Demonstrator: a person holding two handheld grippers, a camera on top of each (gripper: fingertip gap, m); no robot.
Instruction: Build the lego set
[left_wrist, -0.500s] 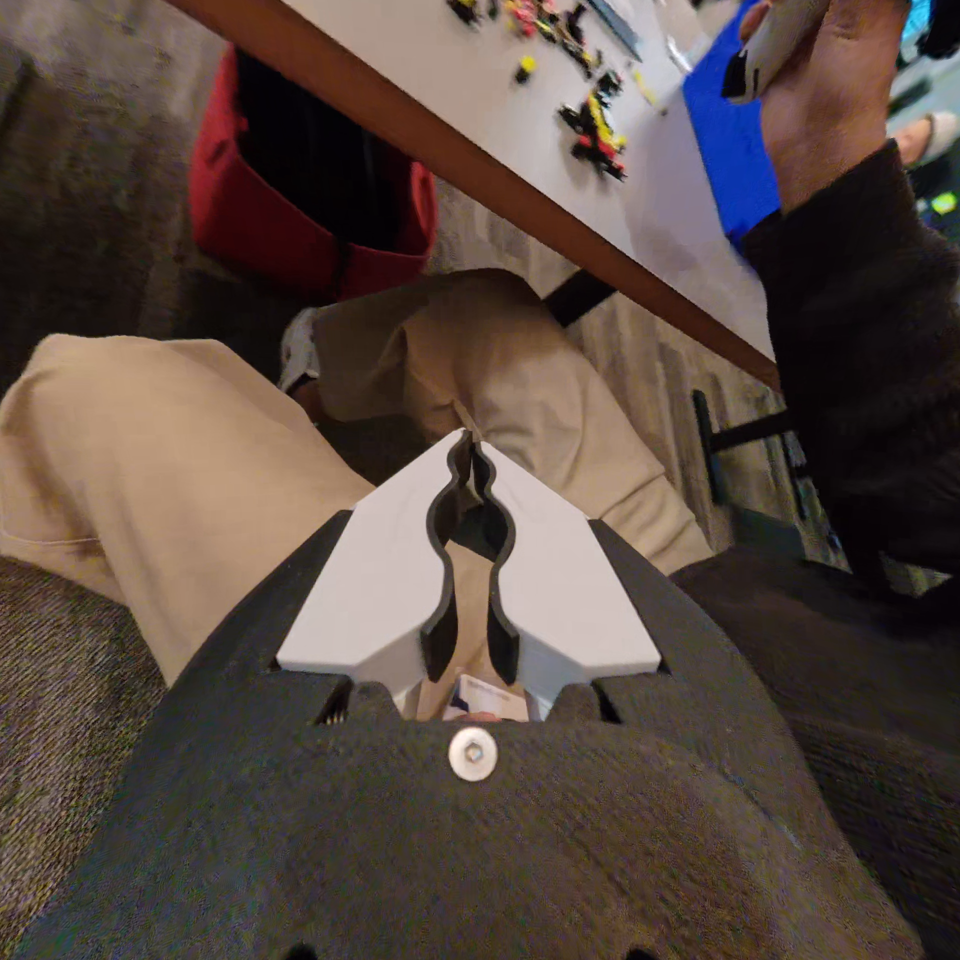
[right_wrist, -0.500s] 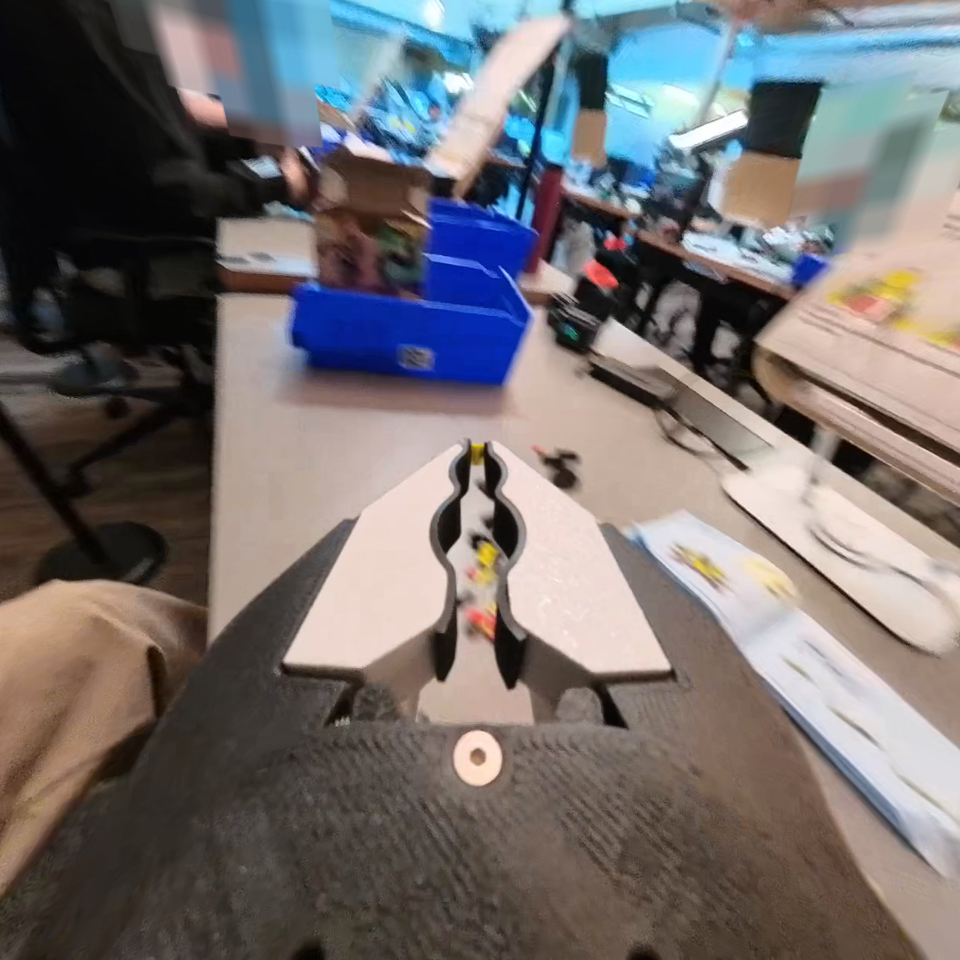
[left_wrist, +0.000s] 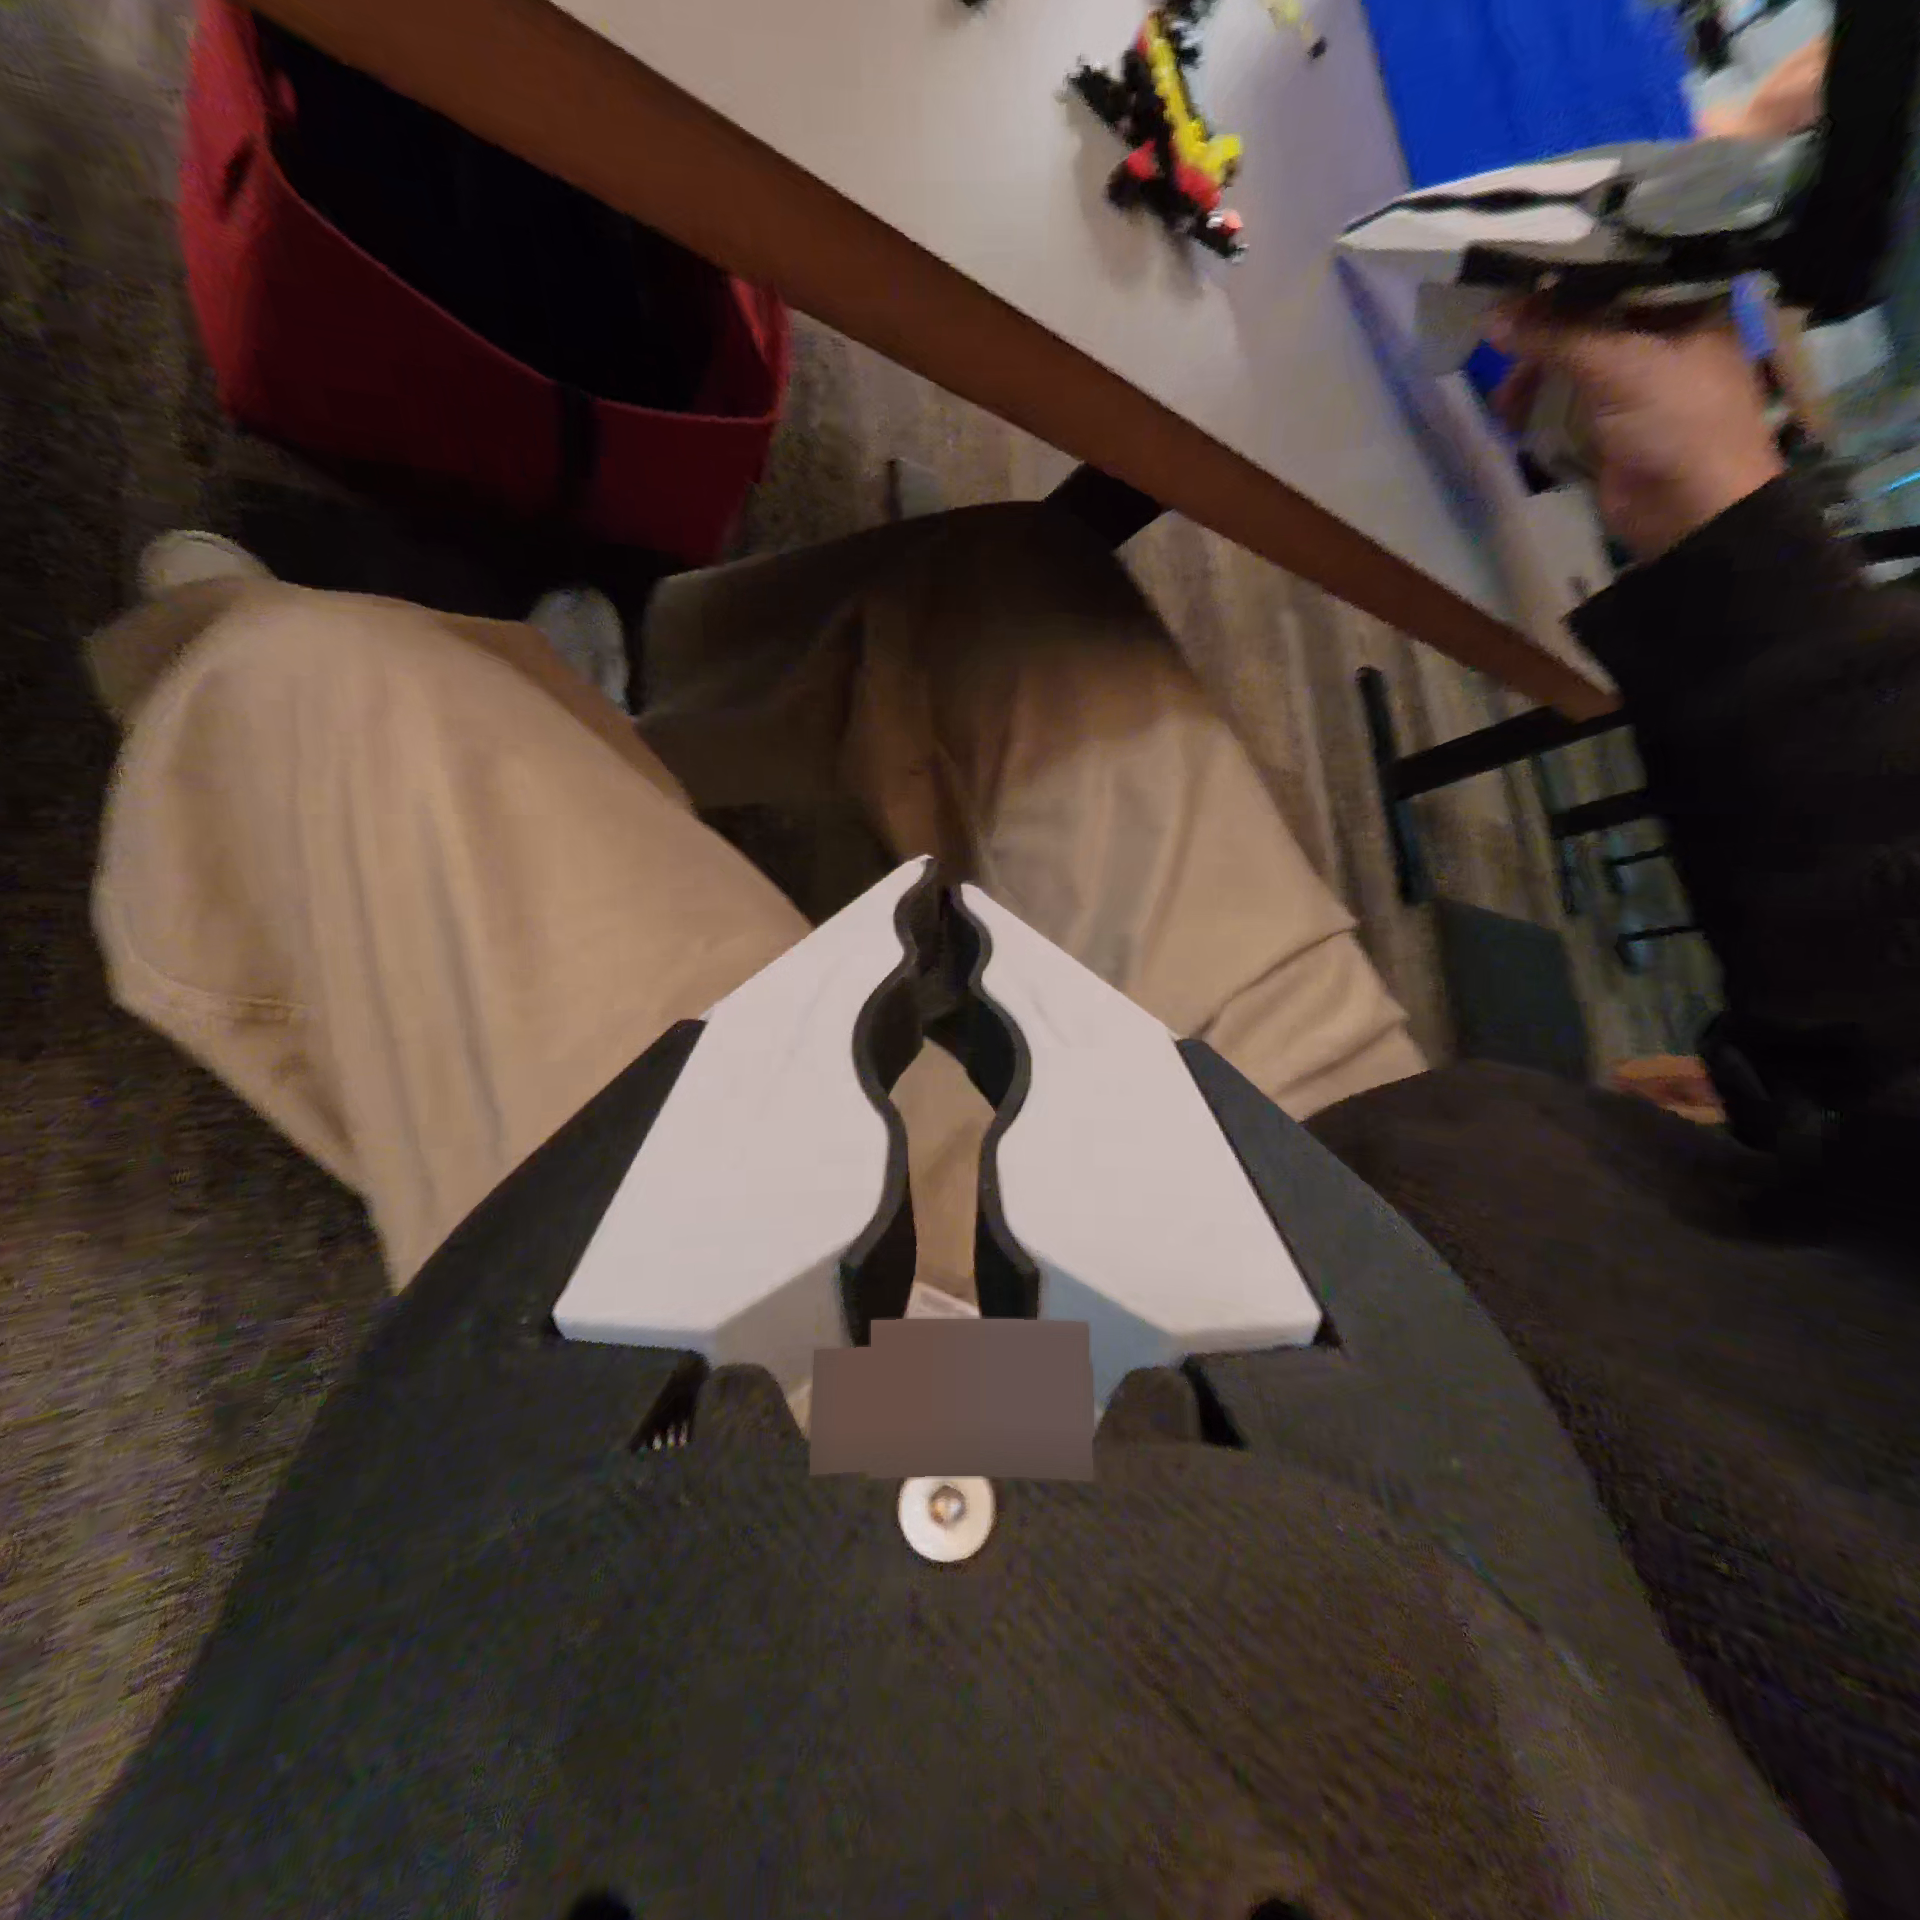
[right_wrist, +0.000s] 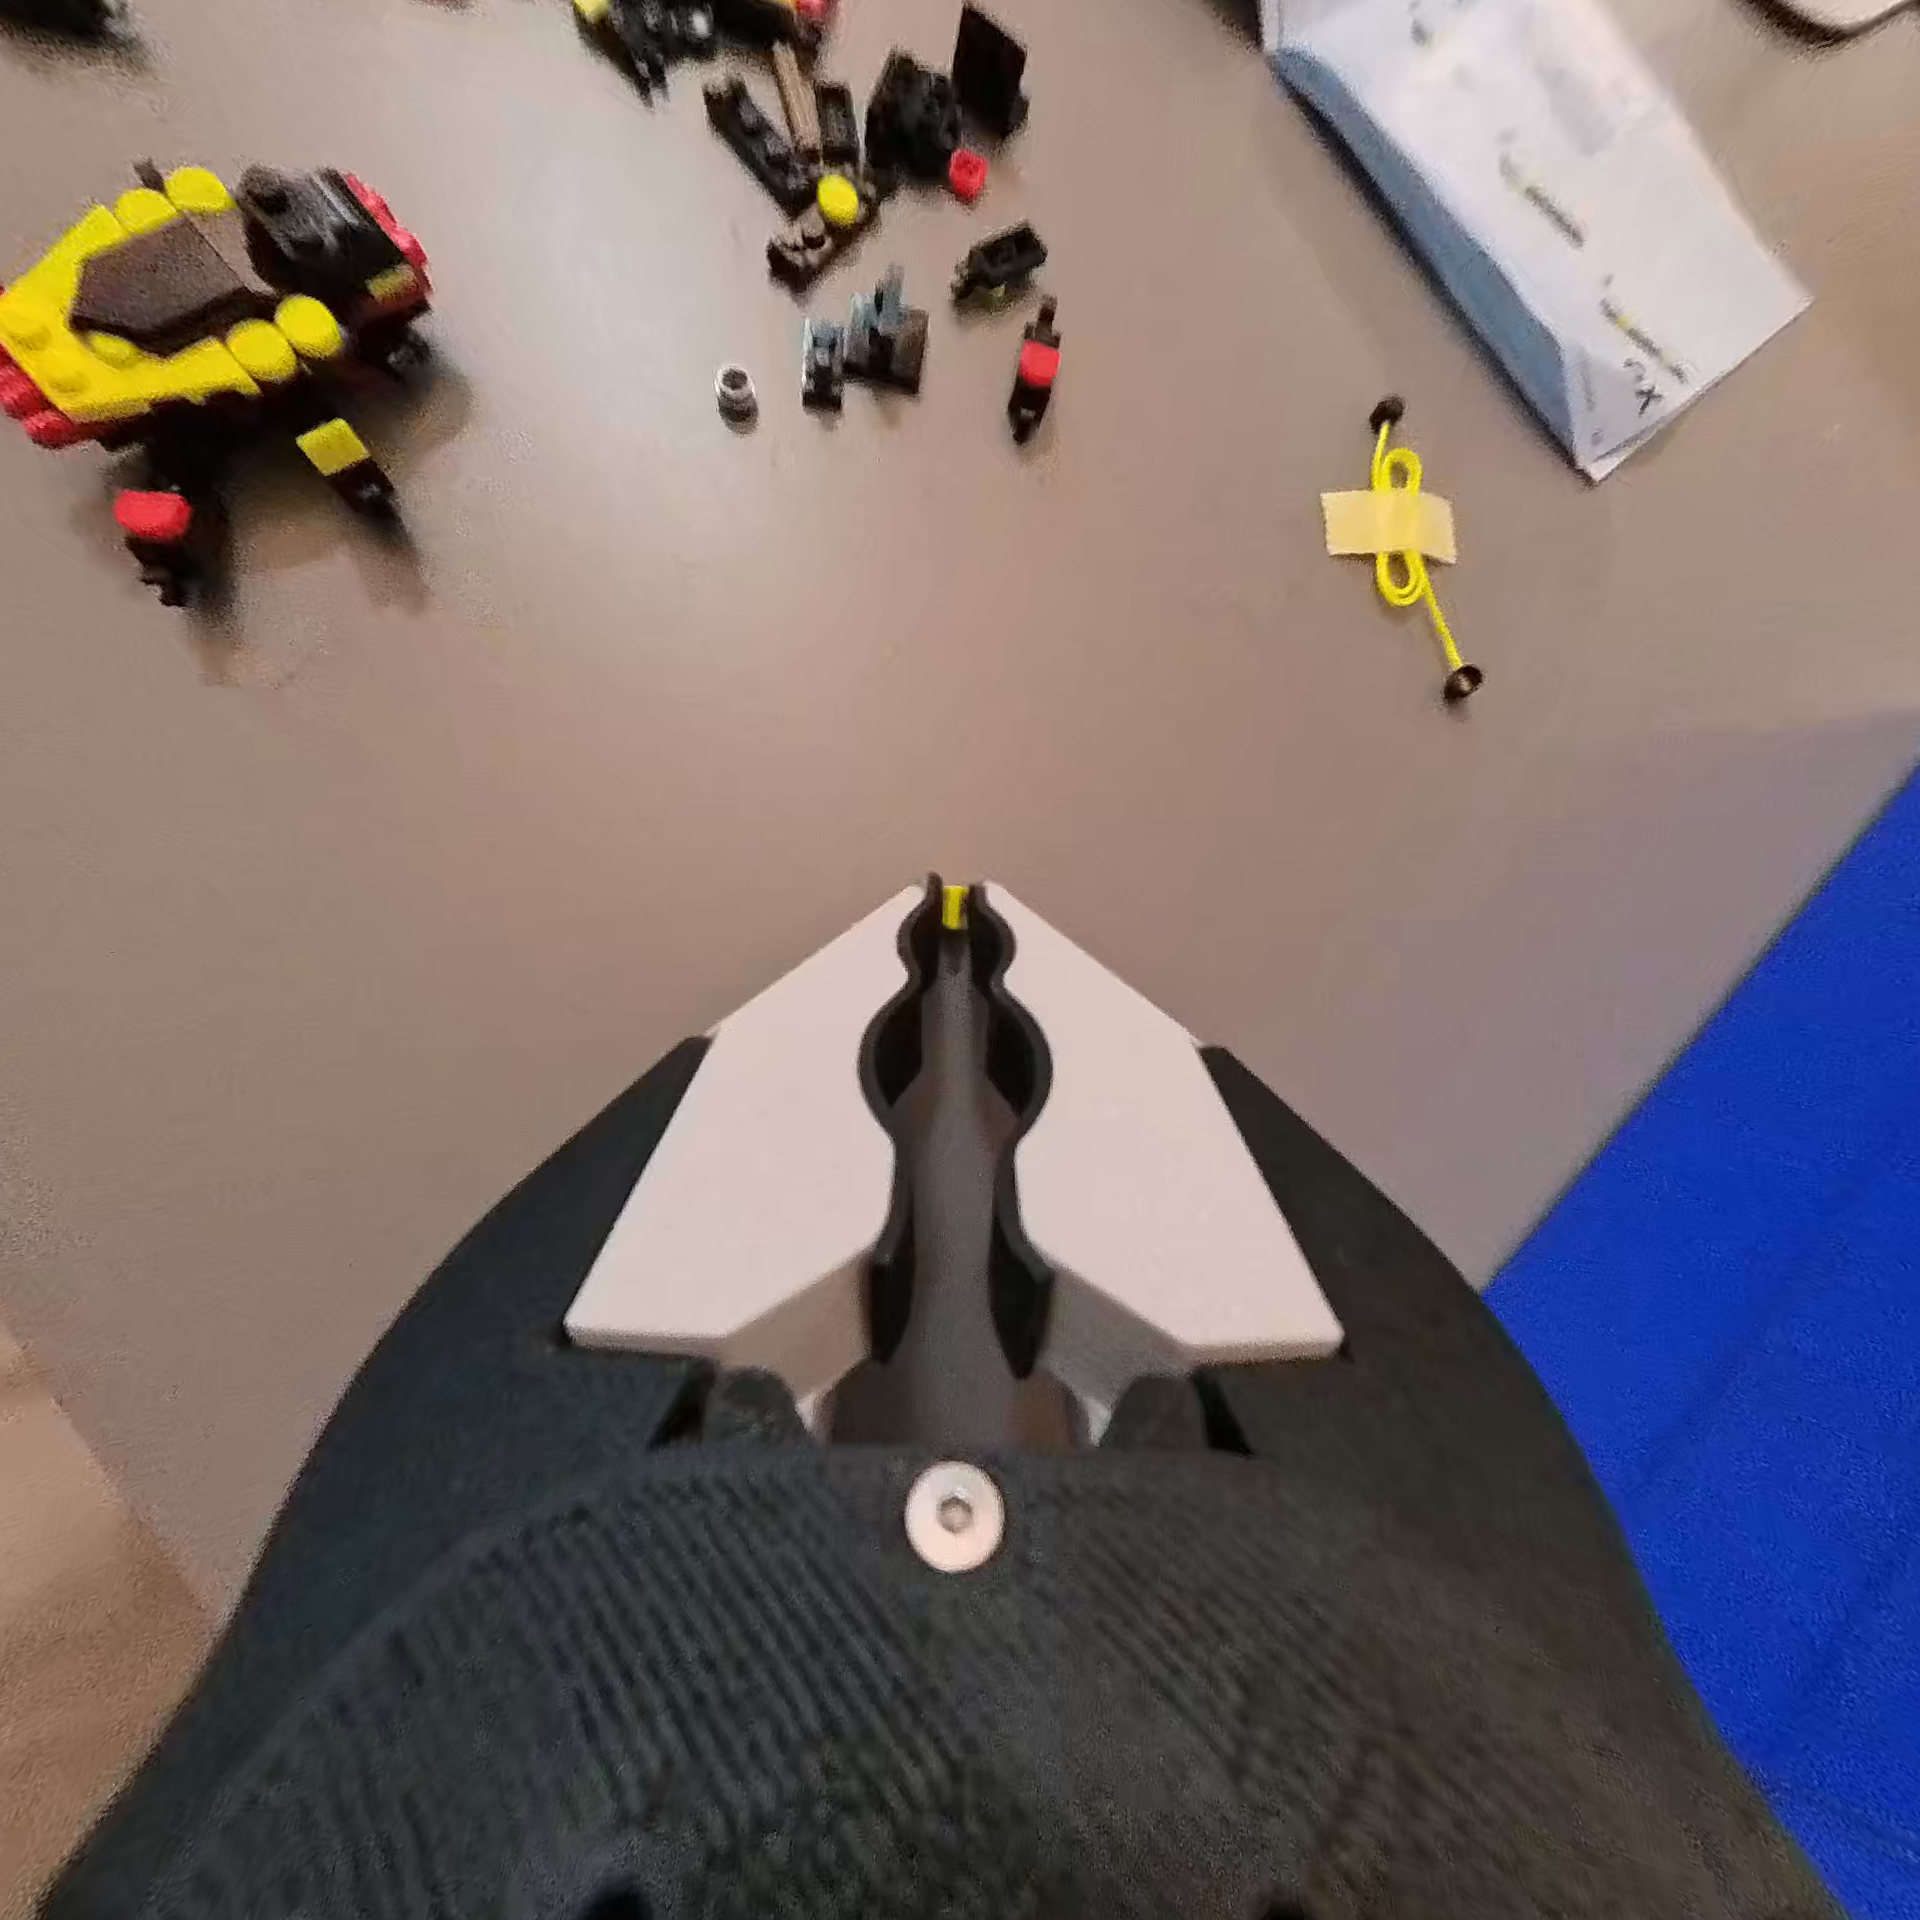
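Left wrist view first: the left gripper sits low, over the lap of a person in tan trousers. Its two white fingers are pressed together at the tips and hold nothing. Up above is the table edge, seen from below and to the side. On the table top lies the half-built lego model, black, yellow and red, far from this gripper. A red bag sits on the floor under the table. The right gripper shows at the top right, blurry, held by a hand with a dark sleeve.

Right wrist view next: the right gripper points down at the brown table. Its tips pinch a tiny yellow piece. The lego model lies at the far left. Loose lego bits lie in a heap at the top middle. A yellow string with a bit of tape lies to the right, and a paper booklet lies past it. A blue bin edge is at the right
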